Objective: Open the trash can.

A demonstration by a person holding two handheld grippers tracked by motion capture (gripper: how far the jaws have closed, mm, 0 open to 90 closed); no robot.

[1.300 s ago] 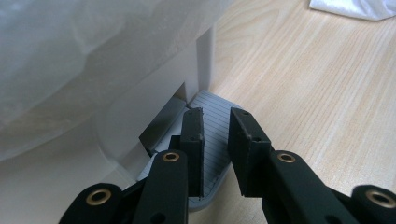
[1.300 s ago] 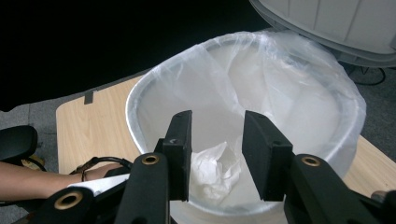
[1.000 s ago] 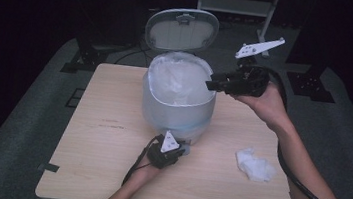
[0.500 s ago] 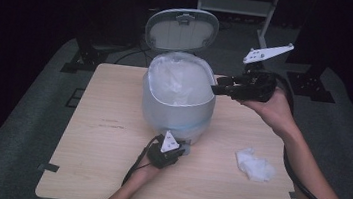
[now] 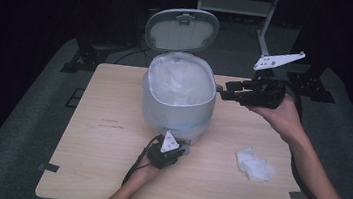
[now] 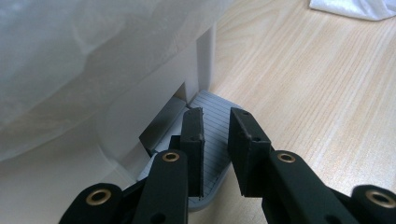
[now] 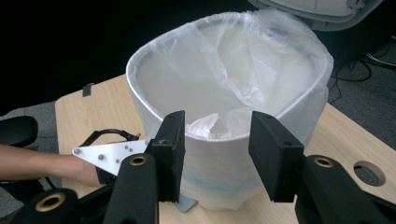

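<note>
Left claw [image 6: 217, 140] has its jaws nearly together, empty, pressing the grey pedal [image 6: 212, 140] of the bin [image 5: 178, 100] mid-table; the lid [image 5: 182, 29] stands open. Right claw [image 7: 217, 154] has just been opening beside the rim, holding nothing. If I slip off the pedal, I judge the lid drops. The bin stands upright, mouth up; crumpled tissue [image 5: 255, 165] lies nearby.

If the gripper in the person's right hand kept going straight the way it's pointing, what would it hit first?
Most likely the pedal bin: the right gripper points at its near wall just under the liner-covered rim, jaws open with nothing between them. Depth is hard to judge, though nothing seems to lie between.
</note>
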